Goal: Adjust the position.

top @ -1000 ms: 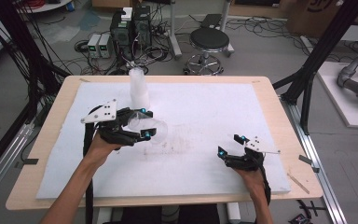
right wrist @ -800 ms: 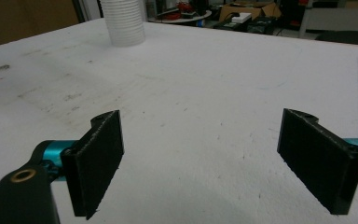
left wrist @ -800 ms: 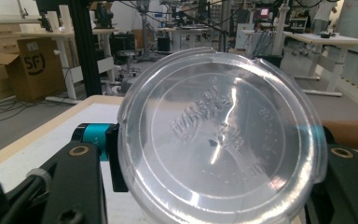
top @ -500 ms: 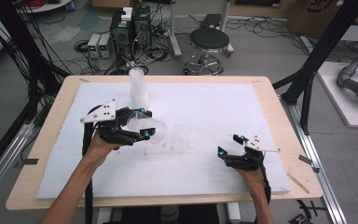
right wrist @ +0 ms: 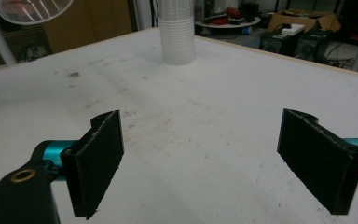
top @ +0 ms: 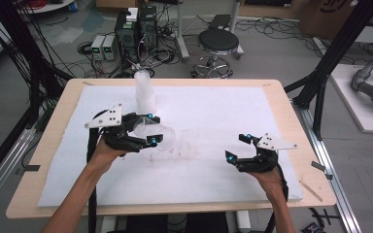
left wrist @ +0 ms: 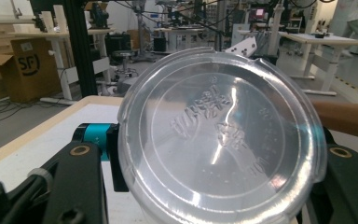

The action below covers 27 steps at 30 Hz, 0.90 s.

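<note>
My left gripper is shut on a clear plastic cup that it holds on its side a little above the white mat. In the left gripper view the cup's round embossed base faces the camera, clamped between the two black fingers. A stack of clear cups stands upright just behind it, and it also shows in the right gripper view. My right gripper hovers over the mat's front right, open, with nothing between its pads.
The mat covers most of the wooden table. Faint stains mark its middle. Beyond the far edge are a stool, computer boxes and loose cables on the floor.
My right gripper has lifted slightly off the mat. The left gripper and its cup have stayed where they were.
</note>
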Motion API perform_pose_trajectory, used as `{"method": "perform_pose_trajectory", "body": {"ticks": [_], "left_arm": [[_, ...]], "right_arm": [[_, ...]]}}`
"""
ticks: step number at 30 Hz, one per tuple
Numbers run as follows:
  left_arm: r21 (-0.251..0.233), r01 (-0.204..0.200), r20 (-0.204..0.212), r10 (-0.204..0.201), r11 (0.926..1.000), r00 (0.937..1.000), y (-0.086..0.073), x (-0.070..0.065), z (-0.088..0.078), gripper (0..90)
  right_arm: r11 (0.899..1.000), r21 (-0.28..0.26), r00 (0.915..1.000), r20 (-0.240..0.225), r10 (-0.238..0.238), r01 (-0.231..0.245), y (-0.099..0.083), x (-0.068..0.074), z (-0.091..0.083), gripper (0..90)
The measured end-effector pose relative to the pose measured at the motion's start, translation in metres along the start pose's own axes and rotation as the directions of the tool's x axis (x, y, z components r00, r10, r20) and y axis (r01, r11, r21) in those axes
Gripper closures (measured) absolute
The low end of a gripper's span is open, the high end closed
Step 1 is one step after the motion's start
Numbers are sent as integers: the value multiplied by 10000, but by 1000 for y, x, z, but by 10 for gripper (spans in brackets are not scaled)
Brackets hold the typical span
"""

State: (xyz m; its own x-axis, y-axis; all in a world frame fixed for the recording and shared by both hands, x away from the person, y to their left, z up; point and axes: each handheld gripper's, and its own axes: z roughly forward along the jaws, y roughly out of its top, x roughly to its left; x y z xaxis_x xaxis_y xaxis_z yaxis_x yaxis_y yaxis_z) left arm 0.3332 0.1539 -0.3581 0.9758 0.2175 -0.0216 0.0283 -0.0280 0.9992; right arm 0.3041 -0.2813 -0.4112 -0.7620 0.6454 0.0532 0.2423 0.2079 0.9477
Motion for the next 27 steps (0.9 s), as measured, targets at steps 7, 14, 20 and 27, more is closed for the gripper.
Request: {"method": "perform_pose_trajectory", "body": {"ticks": [7, 14, 20, 27], "left_arm": [[-74, 60, 190, -59, 10000, 9998, -1, 0, 1, 398], [28, 107, 428, -108, 9999, 9990, -2, -1, 4, 399], [283, 126, 561, -142, 9995, 9983, -3, -4, 9, 400], [494, 86, 915, -131, 9987, 9957, -3, -10, 20, 400]], "right_arm": [[9991, -186, 9936, -1056, -399, 382, 22, 1, -1, 144], [9951, -14, 9745, -2023, -967, 984, 45, 9, 5, 144], [9913, 35, 9442, -3052, -1240, 1313, 59, 16, 18, 143], [9885, -107, 9021, -4073, -1423, 1511, 67, 23, 34, 143]]}}
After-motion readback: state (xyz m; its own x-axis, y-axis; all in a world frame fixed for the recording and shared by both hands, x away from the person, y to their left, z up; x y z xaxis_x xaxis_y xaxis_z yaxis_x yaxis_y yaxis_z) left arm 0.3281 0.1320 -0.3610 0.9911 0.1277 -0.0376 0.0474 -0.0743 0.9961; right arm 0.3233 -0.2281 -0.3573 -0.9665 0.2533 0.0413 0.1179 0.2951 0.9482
